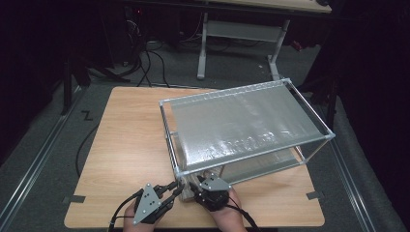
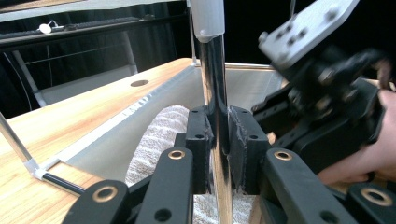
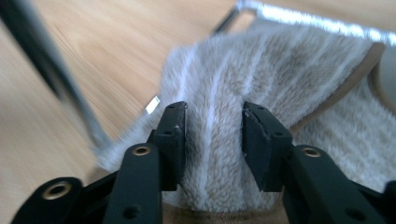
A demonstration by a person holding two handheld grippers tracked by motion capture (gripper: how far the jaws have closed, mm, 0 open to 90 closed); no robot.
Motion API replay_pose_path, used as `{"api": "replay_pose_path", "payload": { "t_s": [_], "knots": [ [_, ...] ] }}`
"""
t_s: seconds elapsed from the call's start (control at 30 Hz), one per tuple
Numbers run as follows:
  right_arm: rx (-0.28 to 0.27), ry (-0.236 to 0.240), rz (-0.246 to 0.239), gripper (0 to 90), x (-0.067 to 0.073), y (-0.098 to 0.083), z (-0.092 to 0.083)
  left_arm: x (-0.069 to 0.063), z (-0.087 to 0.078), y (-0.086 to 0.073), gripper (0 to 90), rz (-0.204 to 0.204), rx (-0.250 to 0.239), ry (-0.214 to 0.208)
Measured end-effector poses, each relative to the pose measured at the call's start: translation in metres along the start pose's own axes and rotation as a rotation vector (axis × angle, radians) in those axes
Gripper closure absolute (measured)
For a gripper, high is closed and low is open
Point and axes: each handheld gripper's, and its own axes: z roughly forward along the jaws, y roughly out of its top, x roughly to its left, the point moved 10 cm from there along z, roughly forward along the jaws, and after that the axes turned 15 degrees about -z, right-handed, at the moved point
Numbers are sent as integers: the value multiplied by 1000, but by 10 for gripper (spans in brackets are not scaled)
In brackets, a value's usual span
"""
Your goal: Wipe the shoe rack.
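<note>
Dark room, wooden counter (image 1: pixel 130 145): near its front edge the left gripper (image 2: pixel 219 140) pinches a rack's (image 1: pixel 241 125) chrome corner post (image 2: pixel 215 93), while the right gripper (image 3: pixel 212 140), jaws spread, straddles a folded towel (image 3: pixel 261 79) on the lower shelf, seemingly about to close and pull it out.

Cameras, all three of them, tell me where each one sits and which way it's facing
High view: above the table's near side, looking forward and down; both hands, left gripper, right gripper.
Left gripper view: along its jaws, clamped on the rack's chrome post.
Right gripper view: along its jaws, astride a striped towel.
Shared: towel, post.
</note>
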Motion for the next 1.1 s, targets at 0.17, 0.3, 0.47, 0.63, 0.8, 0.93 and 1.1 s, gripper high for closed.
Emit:
{"api": "replay_pose_path", "payload": {
  "t_s": [0.17,0.3,0.47,0.63,0.8,0.93,1.1],
  "knots": [
    [67,2,-20,633,0,-9,4,0,0,0,785,-1,-2,1],
    [78,-12,-31,635,-2,-13,3,0,-1,0,785,3,1,5],
    [84,-31,-37,635,-10,-18,0,0,-1,0,788,-5,8,6],
    [93,-50,-26,634,-18,-24,-3,0,1,3,791,-6,28,5],
    [103,-83,-23,633,-30,-31,-8,2,-2,3,787,8,31,11],
    [110,-113,-6,630,-42,-38,-13,3,-3,2,788,4,12,18],
    [124,-148,14,629,-60,-50,-21,5,-7,1,790,-6,8,17]
  ]
}}
